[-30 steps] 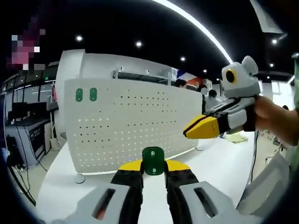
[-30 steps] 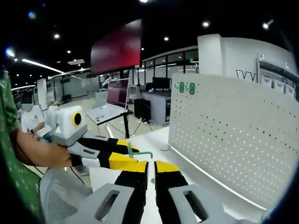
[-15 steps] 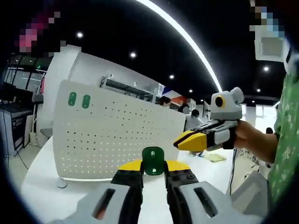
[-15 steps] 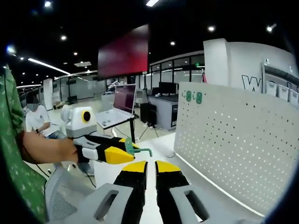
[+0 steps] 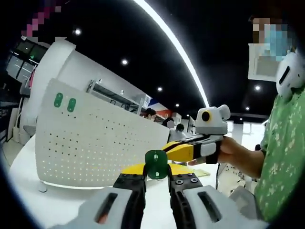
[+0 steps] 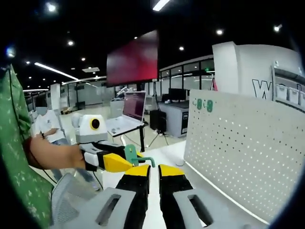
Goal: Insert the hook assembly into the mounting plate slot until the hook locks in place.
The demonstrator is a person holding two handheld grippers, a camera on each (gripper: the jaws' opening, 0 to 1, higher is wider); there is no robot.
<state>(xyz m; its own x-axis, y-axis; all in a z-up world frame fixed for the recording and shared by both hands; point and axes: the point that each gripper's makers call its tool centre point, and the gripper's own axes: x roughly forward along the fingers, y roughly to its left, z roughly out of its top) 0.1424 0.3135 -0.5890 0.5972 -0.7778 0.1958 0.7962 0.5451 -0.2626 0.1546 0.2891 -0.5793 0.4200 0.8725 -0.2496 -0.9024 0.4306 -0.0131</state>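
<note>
In the left gripper view, the left gripper (image 5: 156, 175) is rising from six o'clock with its jaws clamped on the green hook assembly (image 5: 156, 164), whose rounded plate is standing upright between the yellow tips. The white perforated mounting plate (image 5: 95, 143) is standing on the white table (image 5: 62, 207) at about nine o'clock, well apart from the hook, with two green pieces (image 5: 65, 102) sitting already at its upper corner. The right gripper (image 5: 183, 151) is coming in from three o'clock, its tips near the hook; I cannot tell whether its jaws are open.

In the right gripper view, the right gripper (image 6: 153, 170) is showing jaws drawn close together on nothing. The left gripper (image 6: 114, 162) is reaching in from nine o'clock, holding the hook assembly (image 6: 136, 157), its thin arm pointing toward three o'clock. The mounting plate (image 6: 248, 143) is filling three o'clock.

The hook is looking light, stiff and plastic, probably slippery, so the flat plate seems the place to grip, leaving the arm free. Bare table is lying open before the board; its freestanding edge may tip under pushing
</note>
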